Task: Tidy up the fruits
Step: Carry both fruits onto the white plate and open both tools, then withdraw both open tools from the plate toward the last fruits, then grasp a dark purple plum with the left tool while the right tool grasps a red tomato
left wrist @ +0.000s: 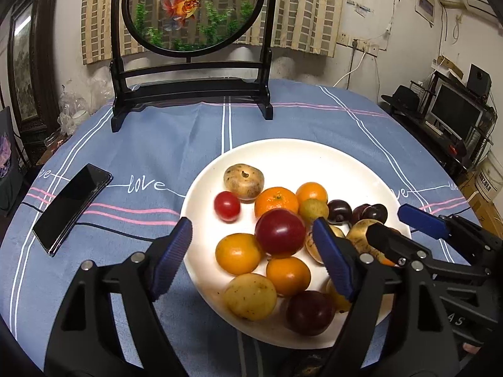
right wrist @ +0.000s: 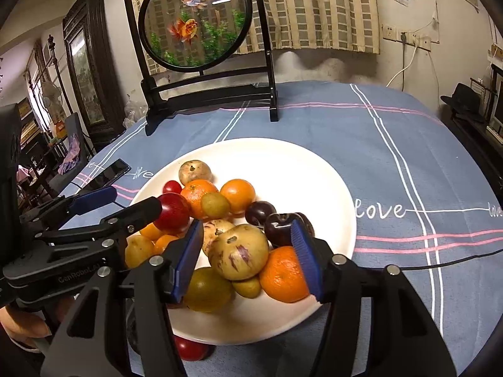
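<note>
My left hand-held gripper (left wrist: pixel 251 245) hangs over the near left part of the white plate (left wrist: pixel 283 157), its blue pads spread wide with nothing pressed between them. Framed in the gap are a big red fruit (left wrist: pixel 279 232) and a yellow-orange fruit (left wrist: pixel 237 254) just beside it, both lying on the plate. My right hand-held gripper (right wrist: pixel 248 251) is tilted down over the near right part of the same plate, jaws parted, with a speckled tan fruit with purple streaks (right wrist: pixel 239 251) sitting between the pads; neither pad presses on it that I can see. An orange mandarin (right wrist: pixel 283 278) lies just beside my right pad.

The fruit is heaped on the plate, which rests on the blue striped tablecloth (right wrist: pixel 393 157) covering the worktop. In the pile I see another mandarin (left wrist: pixel 276 202), a small red tomato-like fruit (left wrist: pixel 227 205), a brown spotted fruit (left wrist: pixel 243 180) at the far side, dark purple plums (right wrist: pixel 284 224) and yellow-green fruits. One red fruit (right wrist: pixel 188 348) lies off the plate, on the cloth just beside its near rim.

A black phone (left wrist: pixel 70 207) lies well to the left of the plate. Behind it stands a round goldfish screen (left wrist: pixel 191 9) on a black stand.
</note>
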Demonstrator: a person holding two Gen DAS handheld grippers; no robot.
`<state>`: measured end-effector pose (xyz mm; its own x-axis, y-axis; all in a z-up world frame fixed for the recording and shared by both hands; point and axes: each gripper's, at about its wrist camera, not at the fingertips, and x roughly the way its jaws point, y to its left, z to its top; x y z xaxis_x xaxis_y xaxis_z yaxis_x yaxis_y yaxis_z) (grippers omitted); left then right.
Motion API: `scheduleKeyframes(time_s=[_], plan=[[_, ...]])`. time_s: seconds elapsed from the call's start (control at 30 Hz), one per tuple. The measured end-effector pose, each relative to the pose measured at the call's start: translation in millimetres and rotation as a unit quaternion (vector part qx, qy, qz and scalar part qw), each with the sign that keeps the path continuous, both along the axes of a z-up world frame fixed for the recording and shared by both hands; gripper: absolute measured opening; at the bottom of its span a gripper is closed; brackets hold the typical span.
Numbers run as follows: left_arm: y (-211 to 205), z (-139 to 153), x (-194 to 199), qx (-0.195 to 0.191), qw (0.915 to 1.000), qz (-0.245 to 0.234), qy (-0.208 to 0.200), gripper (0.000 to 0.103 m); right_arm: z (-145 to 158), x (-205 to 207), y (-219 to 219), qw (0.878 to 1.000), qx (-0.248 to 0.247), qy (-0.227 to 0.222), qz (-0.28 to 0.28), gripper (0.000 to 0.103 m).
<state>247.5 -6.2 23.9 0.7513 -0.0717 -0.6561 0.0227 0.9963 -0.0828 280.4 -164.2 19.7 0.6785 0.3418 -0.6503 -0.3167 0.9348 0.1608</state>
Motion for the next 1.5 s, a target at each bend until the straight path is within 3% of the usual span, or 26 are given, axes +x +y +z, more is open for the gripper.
scheduleKeyframes(time_s=[0.4,0.8,1.1,1.2,1.27,1.5], plan=[[1,-1,-5,0.007,1.0000,0.003,0.003,0.092,2,-7,0,1.000,-0.009,-0.003,0.007,0.061],[9,-7,-20,0.024,0.9996,0.007,0.009,0.093,2,-13,-6,0.999,-0.024,-0.021,-0.004,0.061],[20,-14,-47,0.026,0.9994,0.018,0.011,0.093,-9,-34,-21,1.000,-0.007,-0.006,-0.010,0.061],[21,-17,-62,0.020,0.9995,0.015,0.021,0.093,-16,-52,-30,0.999,0.033,0.027,-0.006,0.061],[18,-17,-74,0.017,0.9997,0.005,0.018,0.093,-20,-64,-32,0.999,0.045,0.030,0.001,0.068],[-2,-22,-100,0.037,0.9987,-0.024,0.025,0.093,-22,-69,-43,0.998,0.055,0.030,-0.029,0.072]])
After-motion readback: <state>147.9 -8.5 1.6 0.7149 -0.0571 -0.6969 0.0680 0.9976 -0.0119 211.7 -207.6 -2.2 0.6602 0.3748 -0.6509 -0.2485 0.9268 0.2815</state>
